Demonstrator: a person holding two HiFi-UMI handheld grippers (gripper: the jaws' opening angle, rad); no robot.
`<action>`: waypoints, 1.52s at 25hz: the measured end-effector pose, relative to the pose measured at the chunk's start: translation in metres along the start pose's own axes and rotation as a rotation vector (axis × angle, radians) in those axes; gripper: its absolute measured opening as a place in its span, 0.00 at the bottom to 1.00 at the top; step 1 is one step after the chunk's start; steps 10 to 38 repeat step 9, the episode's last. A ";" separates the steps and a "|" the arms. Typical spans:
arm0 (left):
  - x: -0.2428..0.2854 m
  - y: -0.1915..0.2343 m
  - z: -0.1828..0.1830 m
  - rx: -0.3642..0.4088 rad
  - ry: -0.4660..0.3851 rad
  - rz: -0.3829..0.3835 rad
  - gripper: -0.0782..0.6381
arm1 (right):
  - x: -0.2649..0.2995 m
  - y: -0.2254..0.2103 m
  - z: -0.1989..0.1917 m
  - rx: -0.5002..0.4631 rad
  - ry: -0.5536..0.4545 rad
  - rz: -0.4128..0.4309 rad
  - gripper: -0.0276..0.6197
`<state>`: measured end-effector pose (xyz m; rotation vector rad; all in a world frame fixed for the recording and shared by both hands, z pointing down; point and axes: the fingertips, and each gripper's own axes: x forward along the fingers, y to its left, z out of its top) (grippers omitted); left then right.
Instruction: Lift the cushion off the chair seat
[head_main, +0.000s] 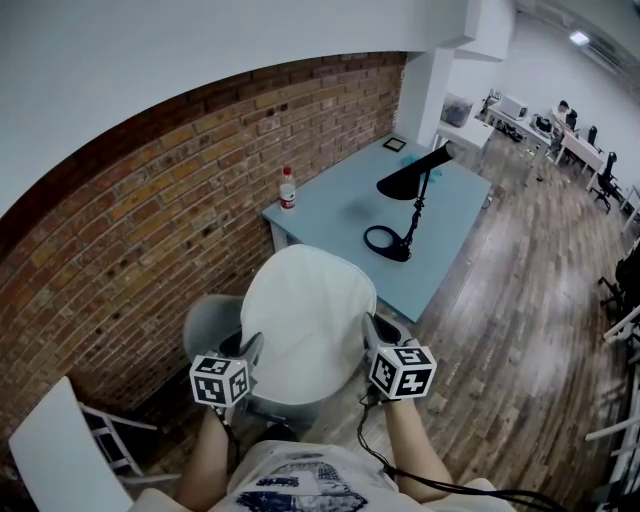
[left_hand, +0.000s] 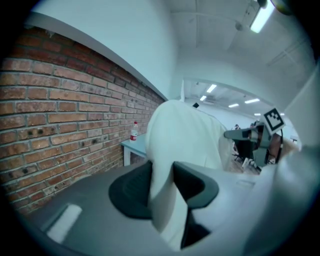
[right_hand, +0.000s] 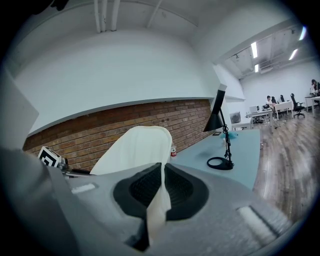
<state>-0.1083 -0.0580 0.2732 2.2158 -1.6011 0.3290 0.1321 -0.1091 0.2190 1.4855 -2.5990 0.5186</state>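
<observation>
A white cushion (head_main: 305, 315) spans between my two grippers over the grey chair (head_main: 212, 322). My left gripper (head_main: 248, 350) is shut on the cushion's left edge, and the white fabric (left_hand: 185, 135) fills the gap between its dark pads (left_hand: 132, 190). At the cushion's right edge my right gripper (head_main: 374, 334) is shut on a thin fold of fabric (right_hand: 159, 200). The rest of the cushion (right_hand: 135, 147) rises beyond it. The cushion hides the seat, so I cannot tell whether they touch.
A pale blue table (head_main: 340, 215) stands just beyond the chair, with a black desk lamp (head_main: 410, 200) and a red-capped bottle (head_main: 287, 188) on it. A brick wall (head_main: 120, 230) runs along the left. A white chair (head_main: 60, 450) is at the lower left. Wooden floor (head_main: 520, 330) lies to the right.
</observation>
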 end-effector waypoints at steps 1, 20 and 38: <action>0.000 0.000 0.000 -0.002 0.000 -0.001 0.29 | 0.000 0.000 0.000 -0.001 0.001 0.000 0.07; 0.003 0.001 -0.002 -0.006 0.003 -0.008 0.29 | 0.001 -0.002 -0.003 -0.002 0.007 -0.007 0.07; 0.003 0.001 -0.002 -0.006 0.003 -0.008 0.29 | 0.001 -0.002 -0.003 -0.002 0.007 -0.007 0.07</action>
